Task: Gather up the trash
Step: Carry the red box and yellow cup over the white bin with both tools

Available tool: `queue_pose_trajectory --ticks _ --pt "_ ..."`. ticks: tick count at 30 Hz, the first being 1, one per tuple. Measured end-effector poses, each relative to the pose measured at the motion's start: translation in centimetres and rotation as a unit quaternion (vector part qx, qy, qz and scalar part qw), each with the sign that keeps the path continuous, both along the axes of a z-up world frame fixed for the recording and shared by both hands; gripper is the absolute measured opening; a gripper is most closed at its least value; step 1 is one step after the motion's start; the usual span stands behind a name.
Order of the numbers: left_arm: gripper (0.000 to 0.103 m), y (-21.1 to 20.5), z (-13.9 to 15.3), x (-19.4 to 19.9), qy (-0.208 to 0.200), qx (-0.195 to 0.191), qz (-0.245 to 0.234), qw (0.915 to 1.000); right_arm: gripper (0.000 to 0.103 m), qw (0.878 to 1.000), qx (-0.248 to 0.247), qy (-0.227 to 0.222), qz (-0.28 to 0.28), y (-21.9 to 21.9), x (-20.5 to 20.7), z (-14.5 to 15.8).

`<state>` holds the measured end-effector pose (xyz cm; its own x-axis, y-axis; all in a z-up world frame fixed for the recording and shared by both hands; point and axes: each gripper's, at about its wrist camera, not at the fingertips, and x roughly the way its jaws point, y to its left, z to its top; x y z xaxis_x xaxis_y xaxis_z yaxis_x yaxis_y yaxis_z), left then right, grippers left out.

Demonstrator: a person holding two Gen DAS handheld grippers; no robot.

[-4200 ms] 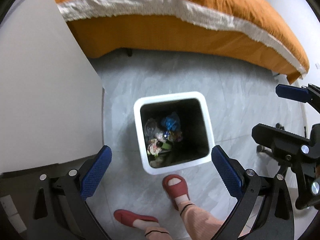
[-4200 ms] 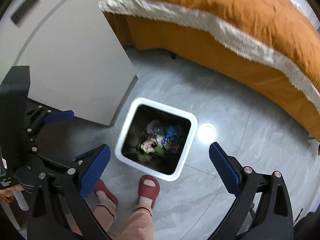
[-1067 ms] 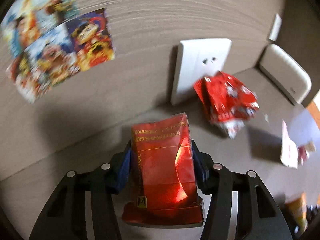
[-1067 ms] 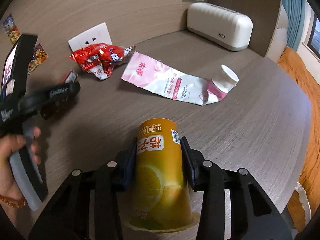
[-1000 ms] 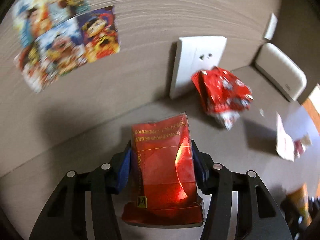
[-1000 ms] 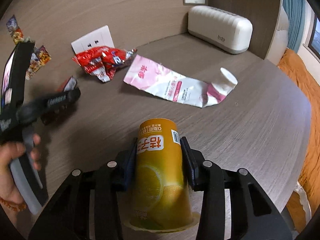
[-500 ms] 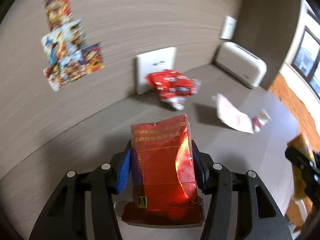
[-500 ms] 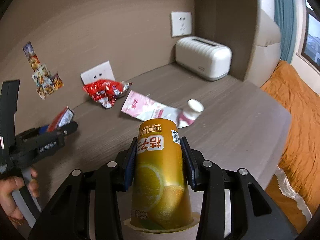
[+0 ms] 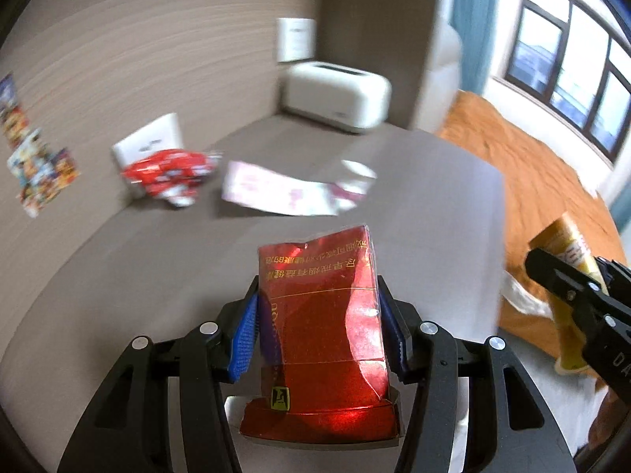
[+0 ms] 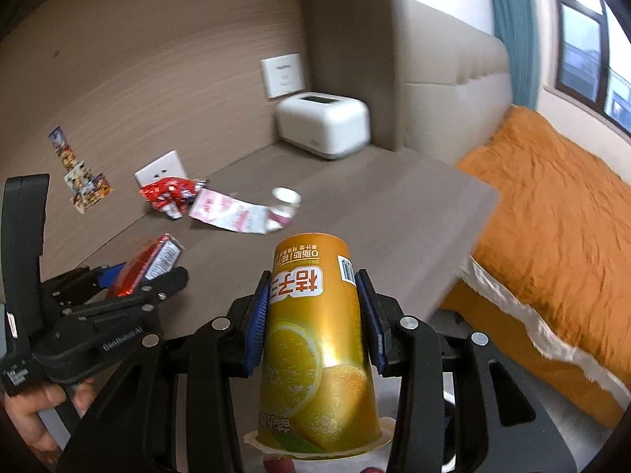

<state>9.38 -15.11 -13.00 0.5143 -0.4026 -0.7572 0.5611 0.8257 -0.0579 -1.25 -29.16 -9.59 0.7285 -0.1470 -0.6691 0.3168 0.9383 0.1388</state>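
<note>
Trash is split between both hands: the left hand-held gripper (image 9: pixel 319 315) clamps a red foil packet (image 9: pixel 321 327), the right hand-held gripper (image 10: pixel 313 311) grips an orange cup (image 10: pixel 315 339). On the tabletop (image 10: pixel 374 205) lie a red wrapper (image 10: pixel 169 193) and a pink carton (image 10: pixel 236 211).

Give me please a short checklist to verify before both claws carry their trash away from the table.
1. Left claw shut on red foil packet: ok.
2. Right claw shut on orange drink cup: ok.
3. The two claws apart from each other: ok.
4. Trash bin in view: not ok, neither camera shows it.
5. Table free of trash: not ok; crumpled red wrapper and pink pouch remain.
6. Cup empty, no spill risk: cannot tell.
</note>
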Motion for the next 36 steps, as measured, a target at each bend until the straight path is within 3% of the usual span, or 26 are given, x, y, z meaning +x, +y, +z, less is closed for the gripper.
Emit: queue_pose_trajectory --ticks 11,23,30,36 --pt "0.053 -10.9 -1.4 -9.6 0.007 0.020 -0.123 0.9922 0.043 0.996 0.019 0.027 -0.086 -7.9 -9.3 -1.8" --pt "0.053 -19.8 -5.0 -17.4 0.028 0.060 -0.220 0.9733 0.043 0.985 0.043 0.057 -0.157 -13.8 -16.8 -5.2" --pt "0.053 -23.7 -10.1 -20.1 0.070 0.069 -0.273 0.9570 0.043 0.978 0.075 0.078 -0.176 -17.0 -18.8 -10.0" --pt "0.053 -26.8 -17.0 -21.4 0.109 0.099 -0.305 0.9410 0.043 0.966 0.113 0.113 -0.202 -19.8 -19.6 -17.1"
